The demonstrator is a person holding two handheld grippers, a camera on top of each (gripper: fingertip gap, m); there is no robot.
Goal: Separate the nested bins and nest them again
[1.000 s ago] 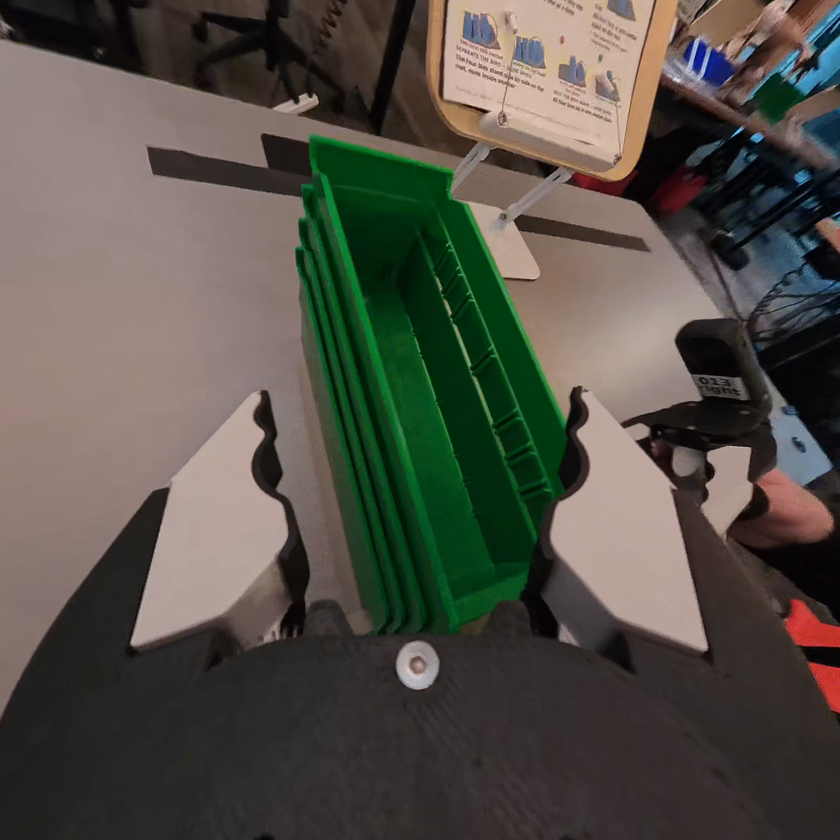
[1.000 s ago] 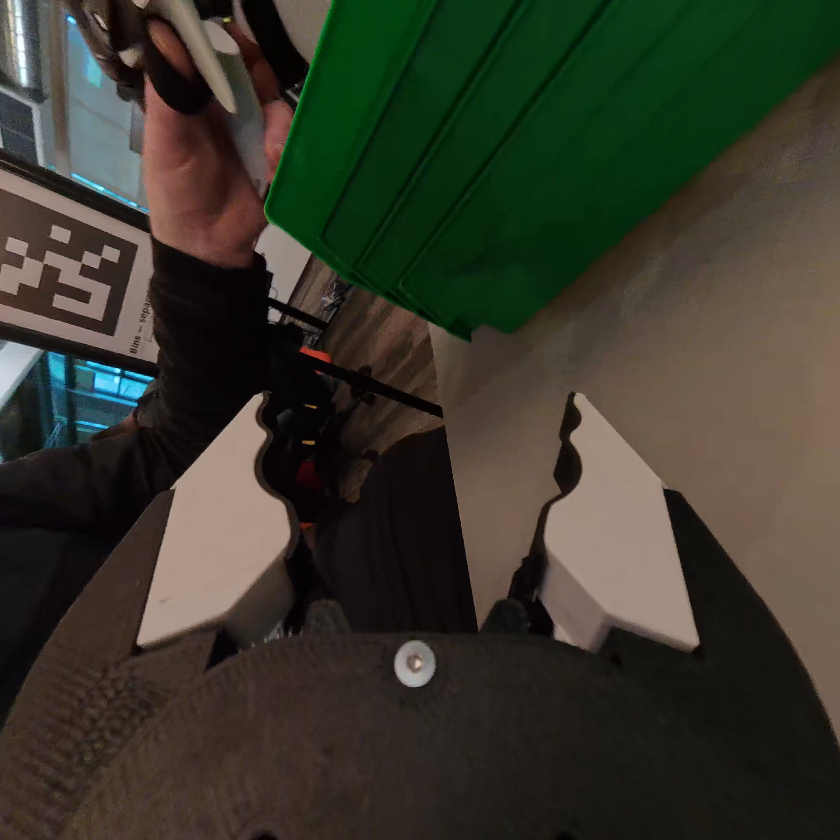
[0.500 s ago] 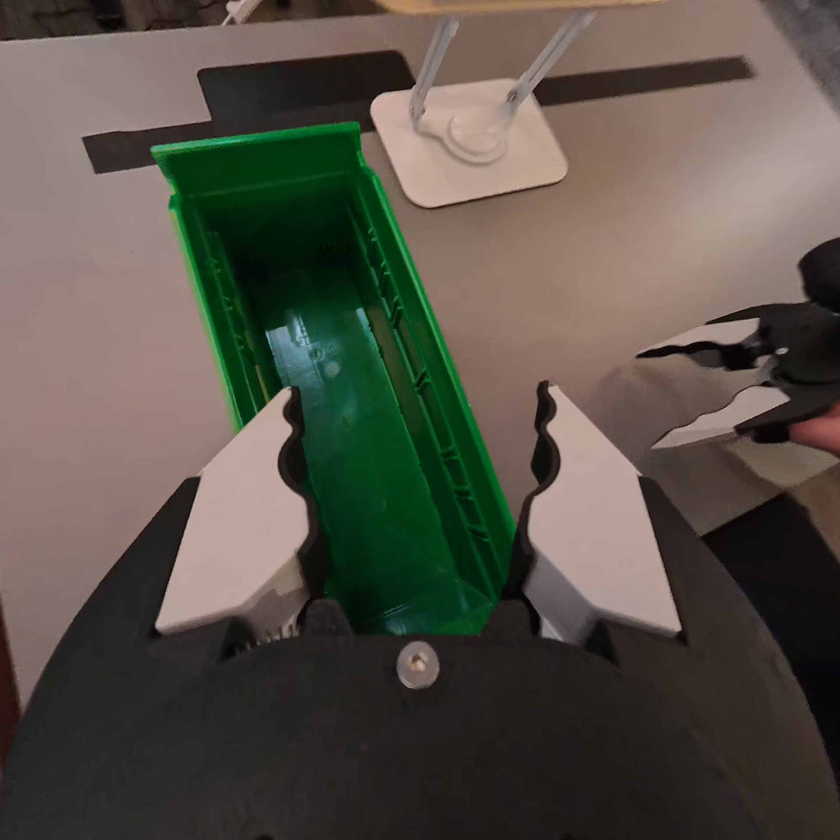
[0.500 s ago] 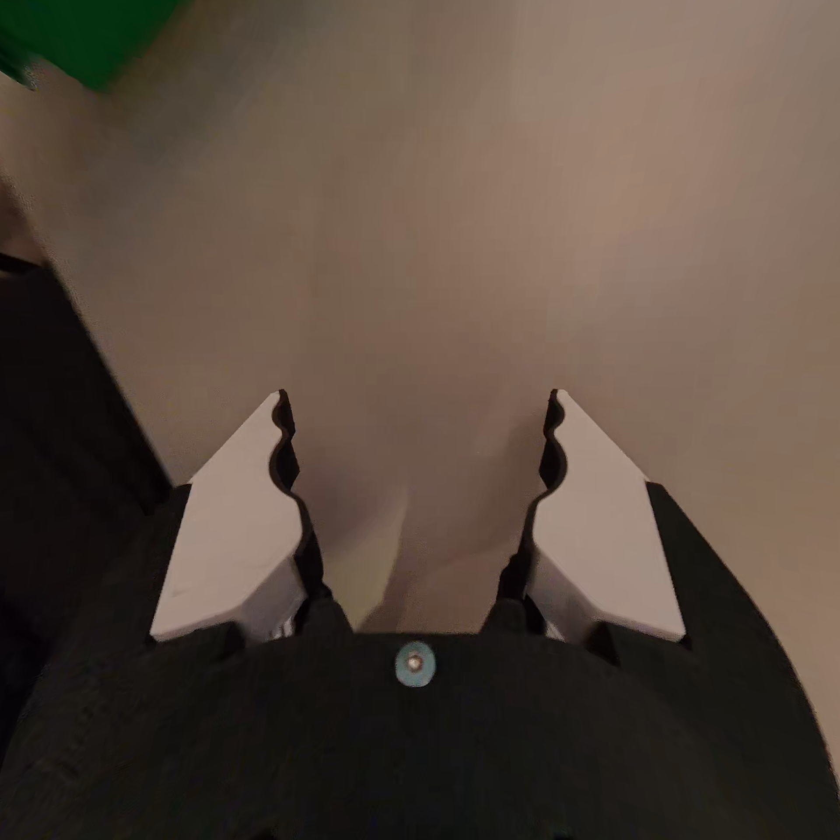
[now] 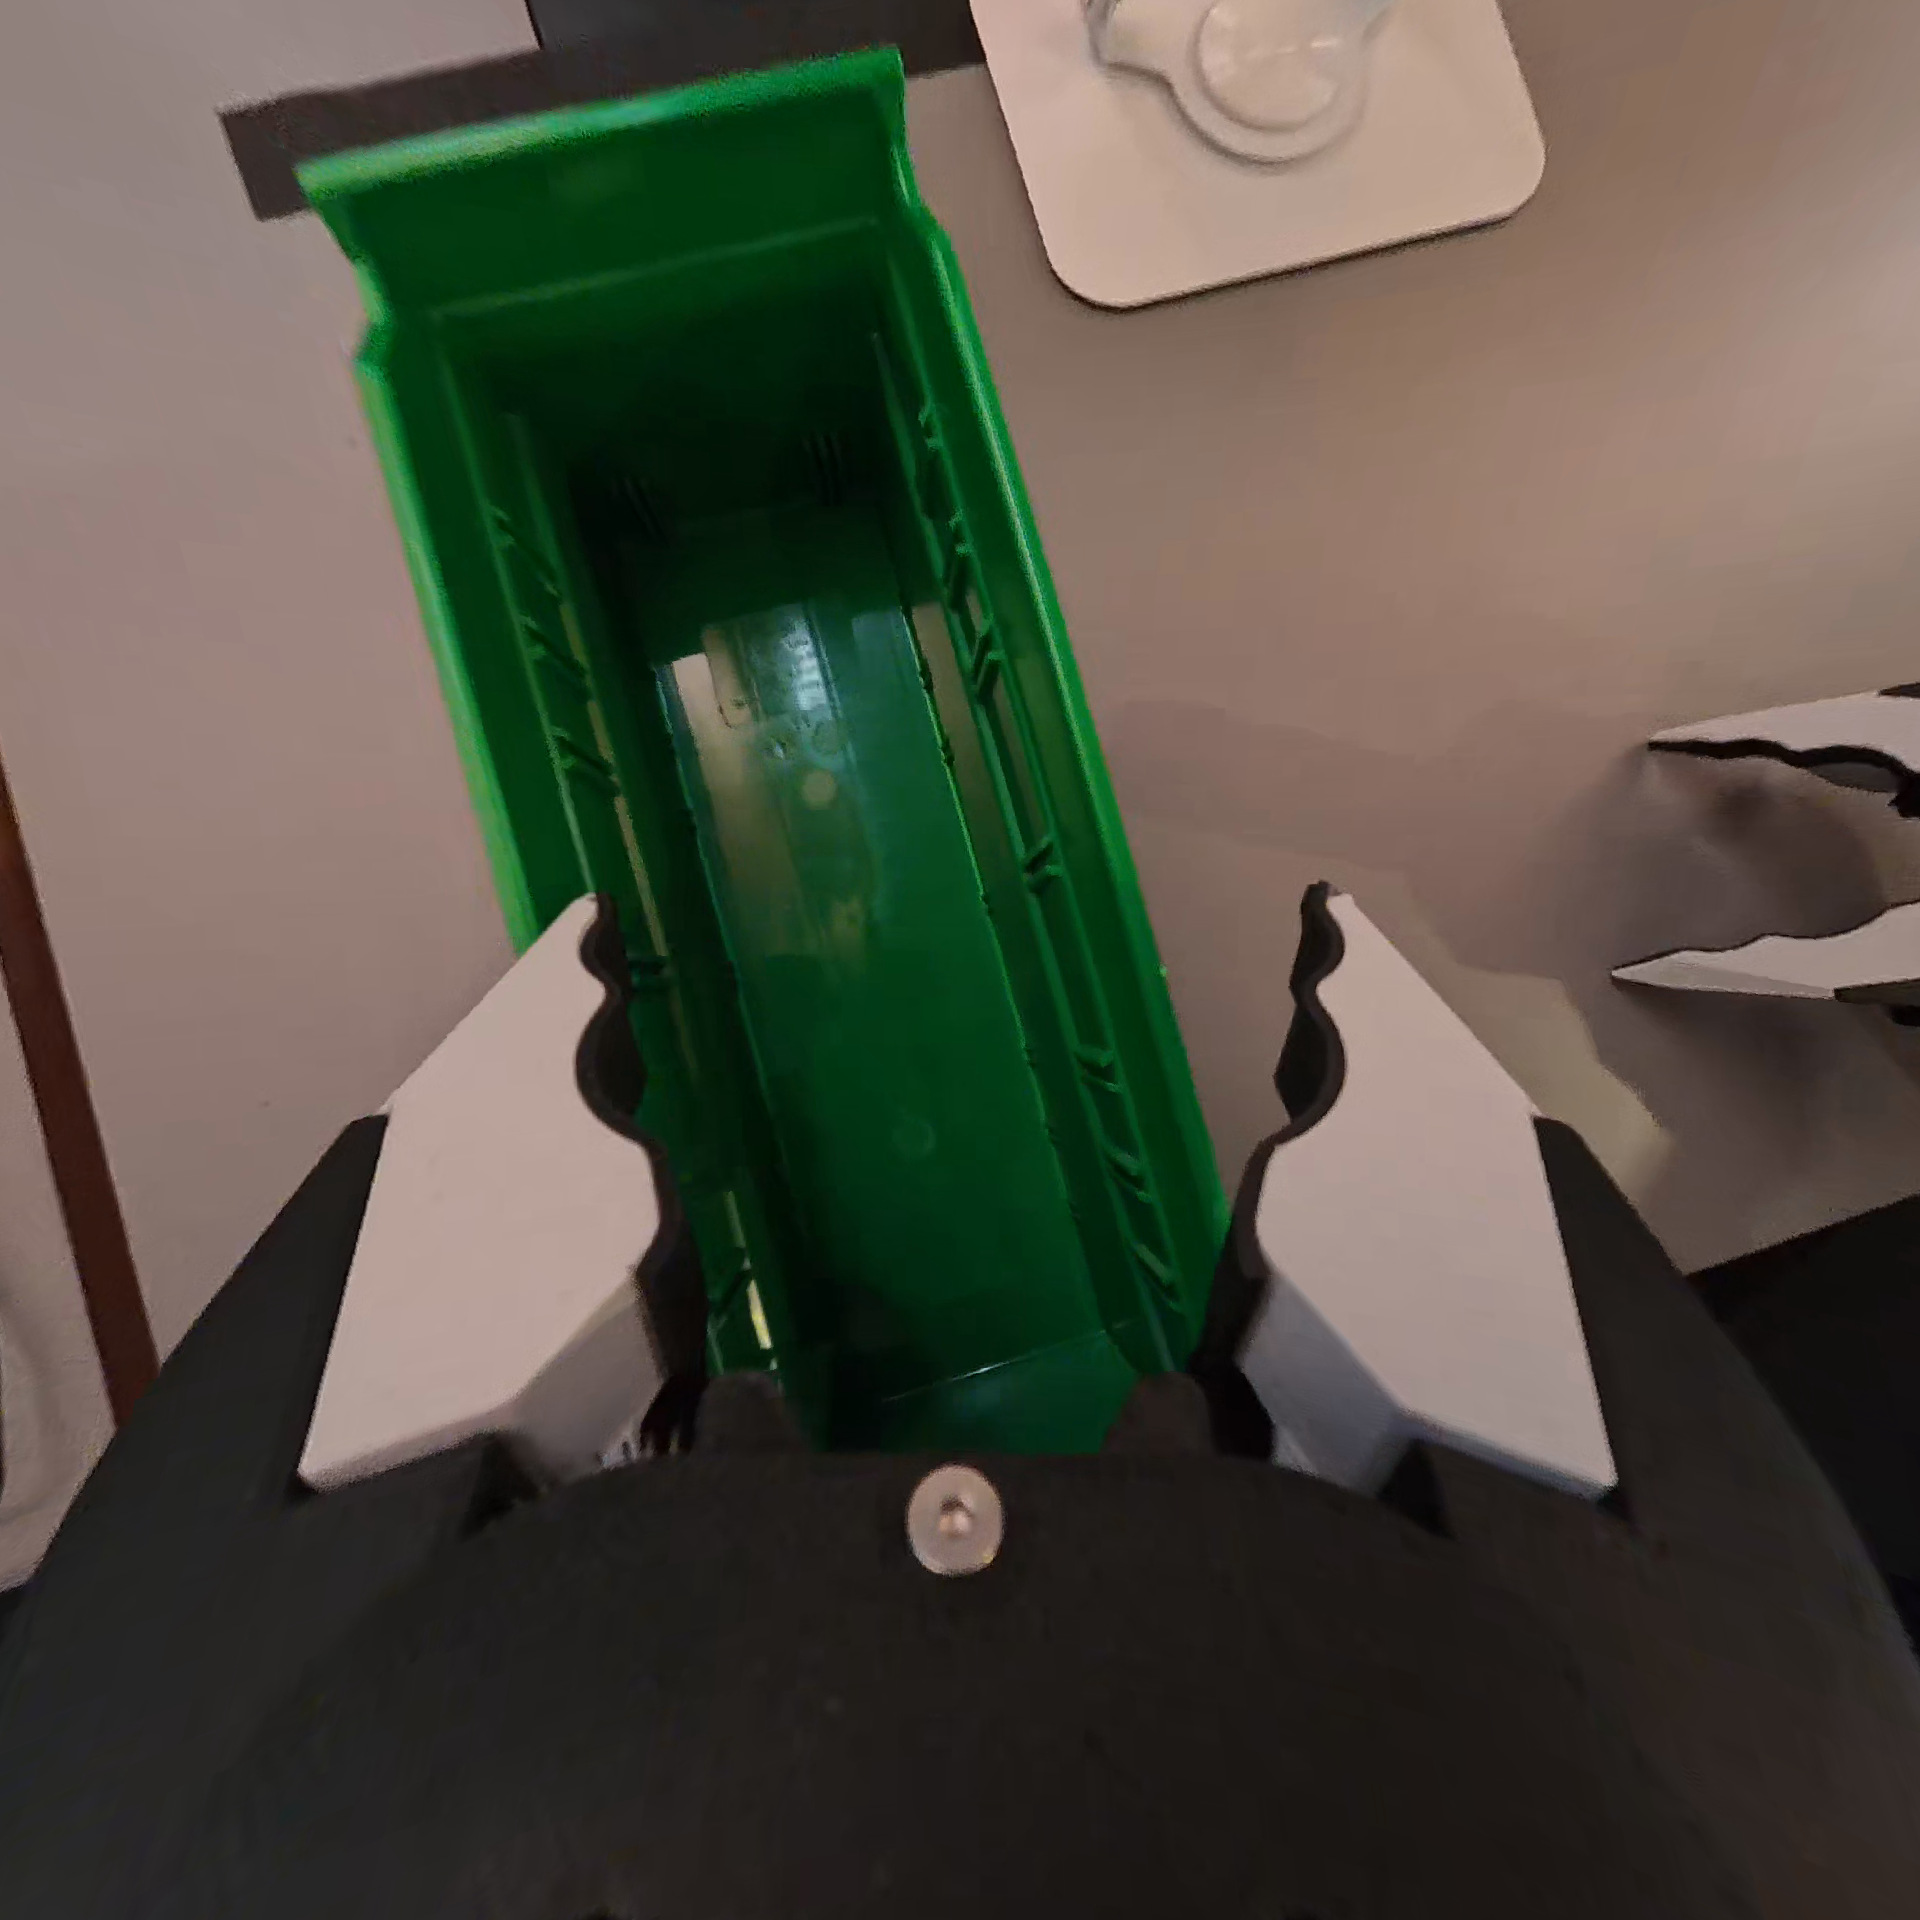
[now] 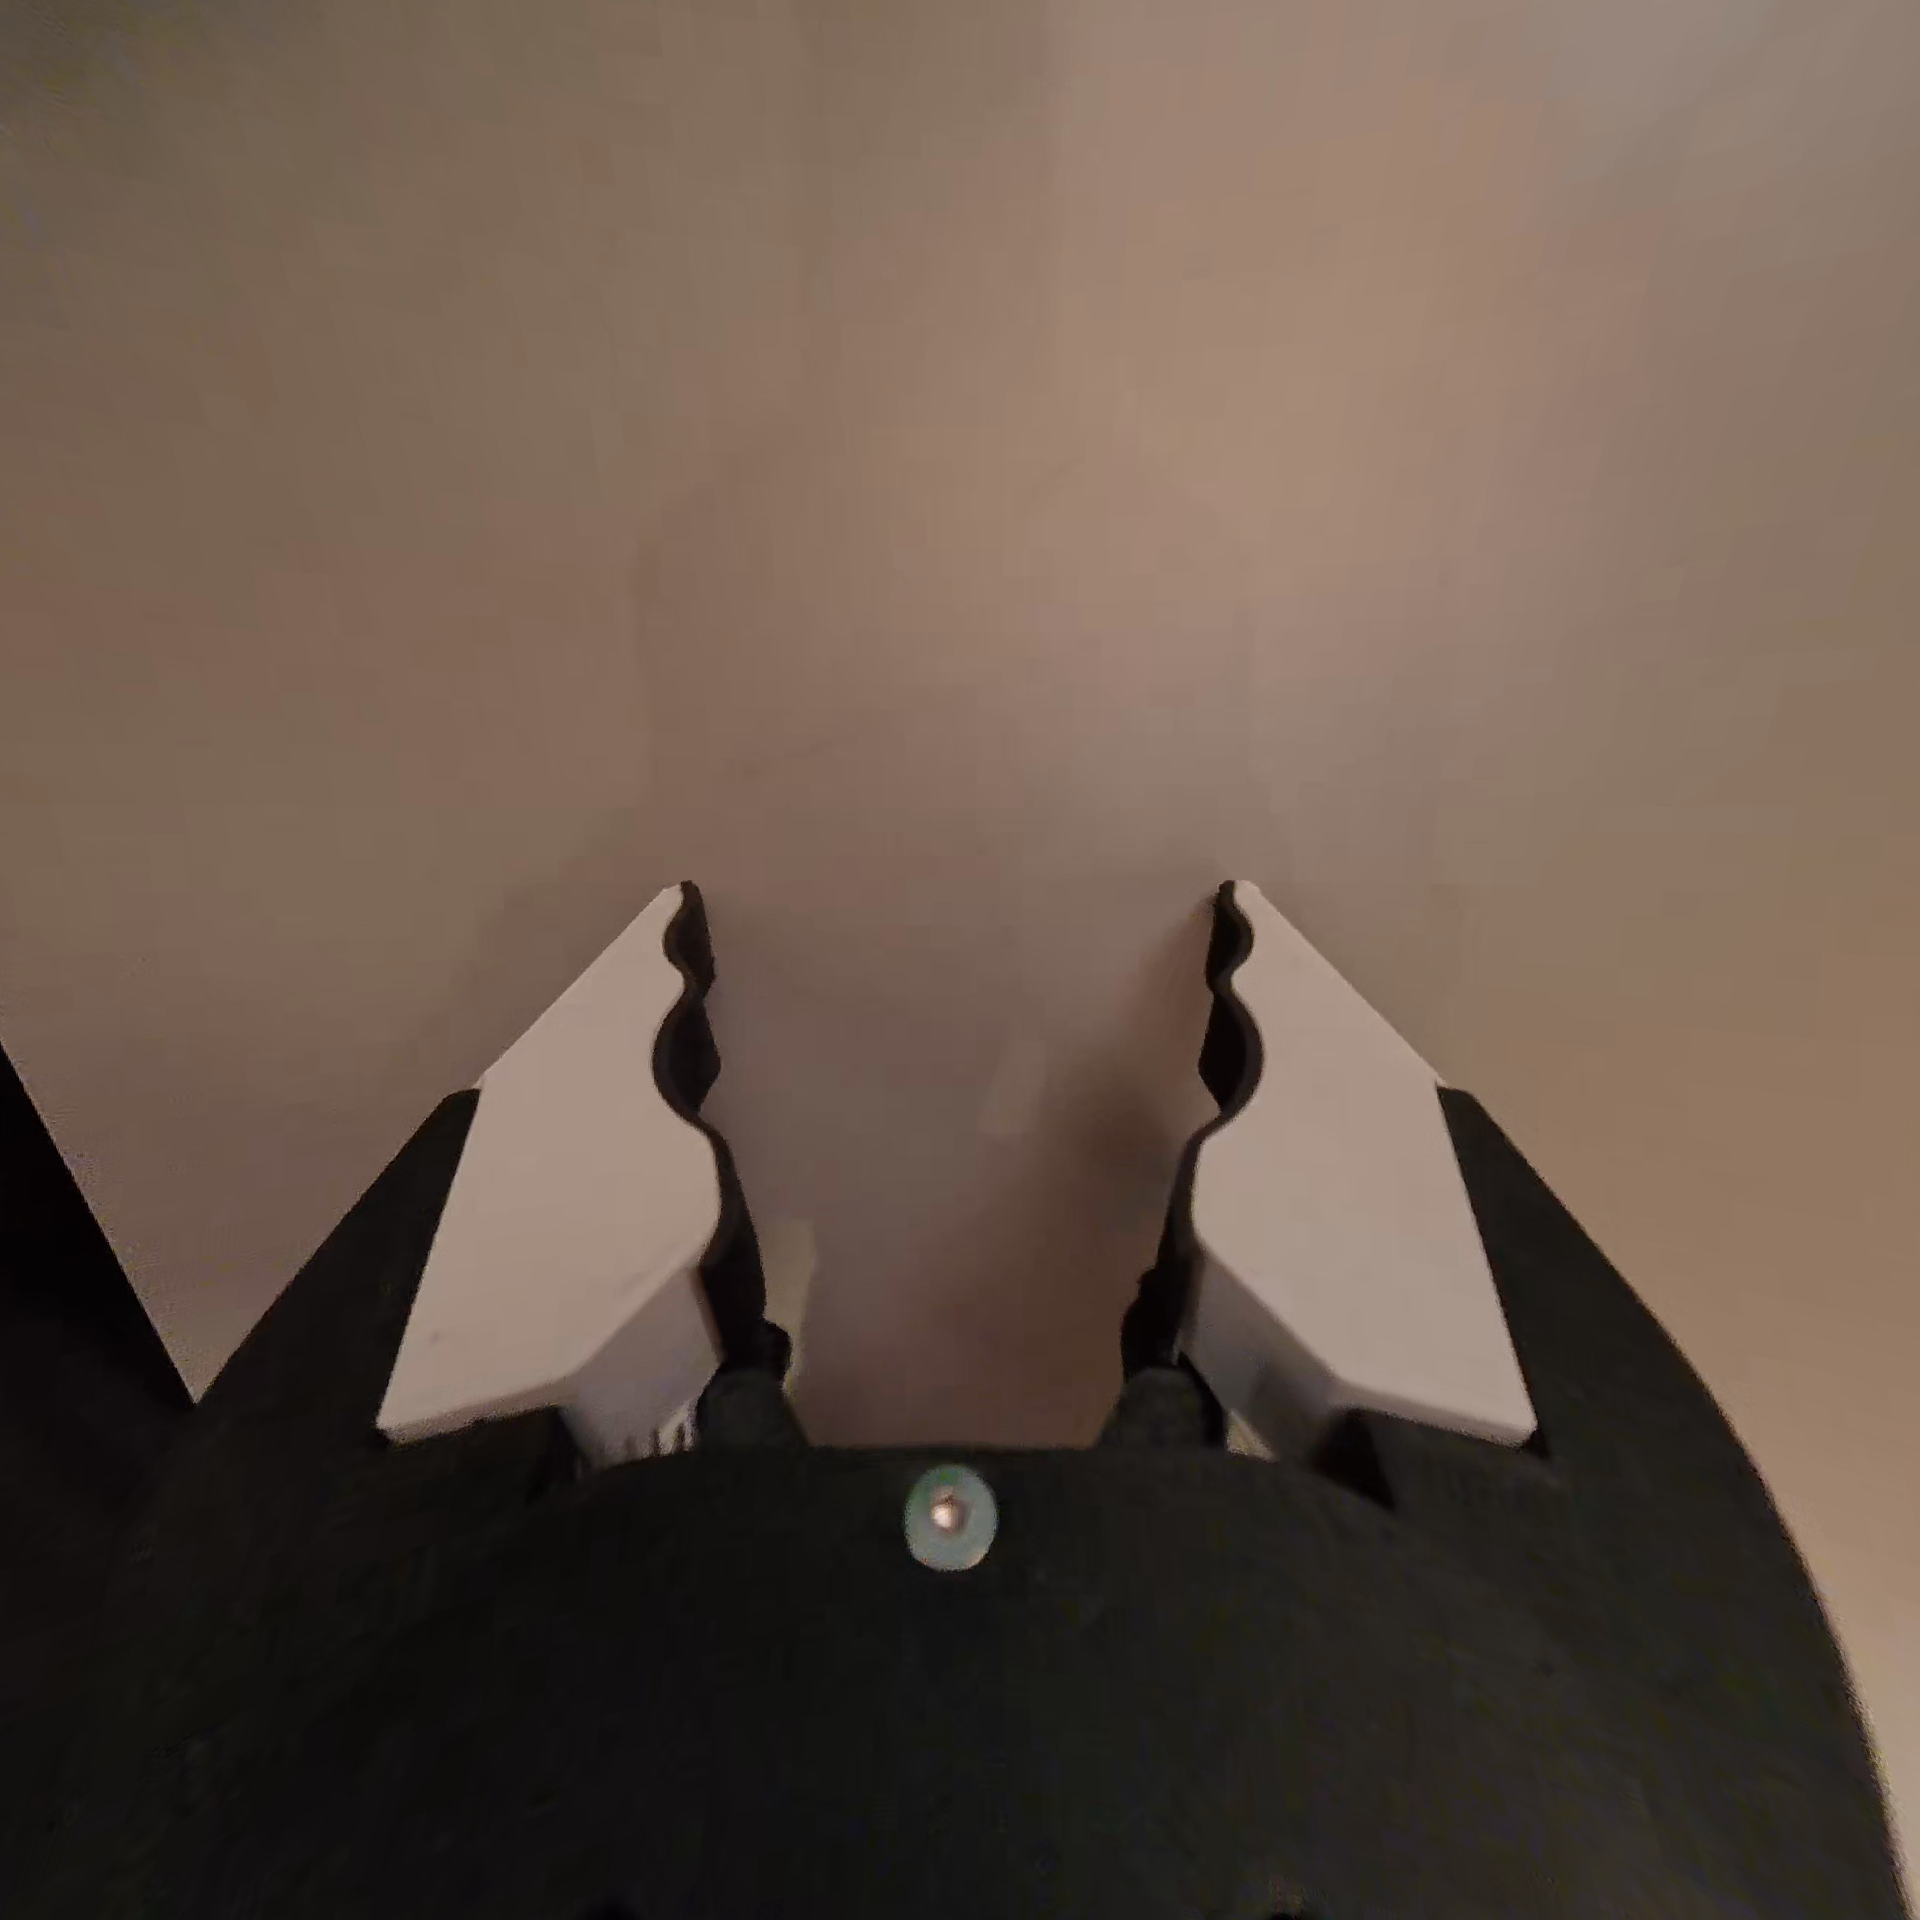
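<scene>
Grey tabletop (image 5: pixel 1455 623) carries the green bins (image 5: pixel 727 623). Above them my left hand-held gripper (image 5: pixel 956 925) gapes empty; my right hand-held gripper (image 6: pixel 956 894) also spread, over bare tabletop

A pale grey-beige tabletop (image 5: pixel 1455 623) fills nearly all of both views, lit warmly and dimly. A black tape strip (image 5: pixel 281 156) crosses its far side. At far right sits a white rounded stand base (image 5: pixel 1351 208). A brown edge (image 5: pixel 52 1039), perhaps wood, runs at left.
</scene>
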